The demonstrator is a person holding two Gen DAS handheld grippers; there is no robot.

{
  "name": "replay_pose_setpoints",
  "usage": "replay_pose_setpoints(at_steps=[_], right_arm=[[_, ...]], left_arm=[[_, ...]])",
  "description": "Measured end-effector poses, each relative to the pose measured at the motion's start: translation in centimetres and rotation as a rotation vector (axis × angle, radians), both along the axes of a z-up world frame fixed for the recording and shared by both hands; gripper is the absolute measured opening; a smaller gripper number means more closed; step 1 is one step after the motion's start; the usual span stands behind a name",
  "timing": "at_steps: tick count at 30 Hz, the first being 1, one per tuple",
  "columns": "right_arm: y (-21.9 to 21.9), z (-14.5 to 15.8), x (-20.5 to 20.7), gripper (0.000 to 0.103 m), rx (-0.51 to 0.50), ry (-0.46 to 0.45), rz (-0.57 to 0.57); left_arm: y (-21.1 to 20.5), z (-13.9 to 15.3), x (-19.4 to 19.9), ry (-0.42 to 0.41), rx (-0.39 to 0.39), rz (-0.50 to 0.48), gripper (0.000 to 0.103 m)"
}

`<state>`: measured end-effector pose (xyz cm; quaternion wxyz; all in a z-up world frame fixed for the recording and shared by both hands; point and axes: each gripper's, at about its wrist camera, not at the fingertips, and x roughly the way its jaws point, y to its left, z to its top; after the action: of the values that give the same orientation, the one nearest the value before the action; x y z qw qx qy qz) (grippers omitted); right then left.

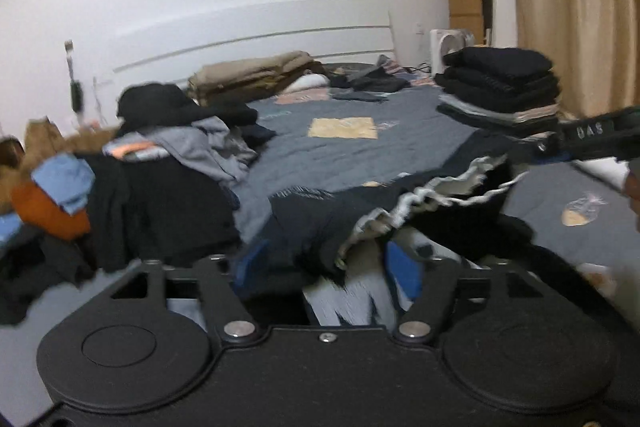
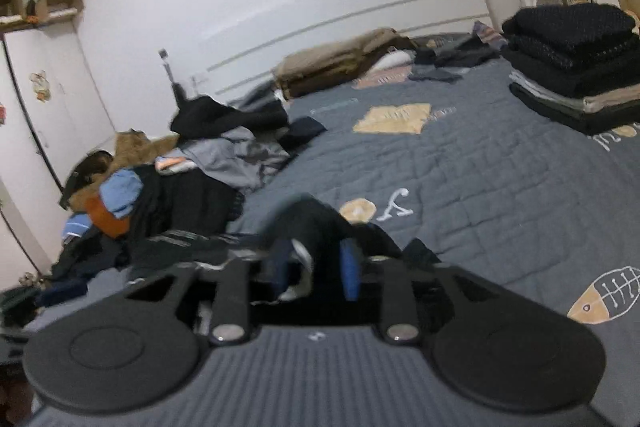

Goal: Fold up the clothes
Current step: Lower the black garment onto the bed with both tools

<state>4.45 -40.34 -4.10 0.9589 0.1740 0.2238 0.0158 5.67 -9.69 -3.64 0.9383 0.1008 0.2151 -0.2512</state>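
A grey quilted bed under a loose clothes heap, folded stack, and dark garment.

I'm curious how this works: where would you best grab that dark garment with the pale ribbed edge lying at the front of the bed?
Probably by the pale ribbed hem of the dark garment, coming from the near side: that edge stands up in a crumpled ridge clear of the quilt, so fingers could close across it.

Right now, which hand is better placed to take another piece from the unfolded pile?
Probably the left. The unfolded pile lies on the left side of the bed, beside the left tongs. The right tongs work further right, nearer the folded stack. Both tongs stand open over a dark garment.
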Motion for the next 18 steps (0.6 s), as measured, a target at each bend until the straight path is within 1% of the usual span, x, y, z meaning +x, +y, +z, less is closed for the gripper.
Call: replay_pose_setpoints(at_steps=[1,2,5,7,12,14,15,16,18], right_arm=[[0.1,0.5,-0.7,0.055,0.001,-0.012,-0.003],[0.2,1.0,-1.3,0.056,0.002,-0.025,-0.006],[0.9,1.9,-3.0,0.058,0.007,-0.045,0.01],[1.5,2.3,-4.1,0.059,0.014,-0.051,0.023],[3.1,1.9,-5.0,0.061,0.01,-0.057,0.063],[3.3,1.5,-5.0,0.061,0.034,-0.056,0.067],[3.5,1.2,-4.8,0.061,0.039,-0.049,0.076],[3.7,0.9,-4.7,0.061,0.044,-0.04,0.086],[4.1,0.4,-4.4,0.061,0.034,-0.027,0.097]], left_arm=[[0.5,0.1,-0.6,0.002,-0.009,0.003,0.07],[1.0,0.2,-1.1,0.005,-0.018,0.009,0.07],[2.6,0.0,-1.8,0.025,-0.075,0.044,0.07],[3.7,-0.7,-2.0,0.043,-0.114,0.077,0.07],[6.0,-2.4,-1.2,0.092,-0.185,0.157,0.069],[6.8,-3.0,-0.4,0.105,-0.212,0.197,0.068],[7.1,-3.4,0.0,0.115,-0.218,0.21,0.066],[7.3,-3.7,0.5,0.124,-0.222,0.22,0.06],[7.7,-4.5,1.5,0.144,-0.229,0.239,0.054]])
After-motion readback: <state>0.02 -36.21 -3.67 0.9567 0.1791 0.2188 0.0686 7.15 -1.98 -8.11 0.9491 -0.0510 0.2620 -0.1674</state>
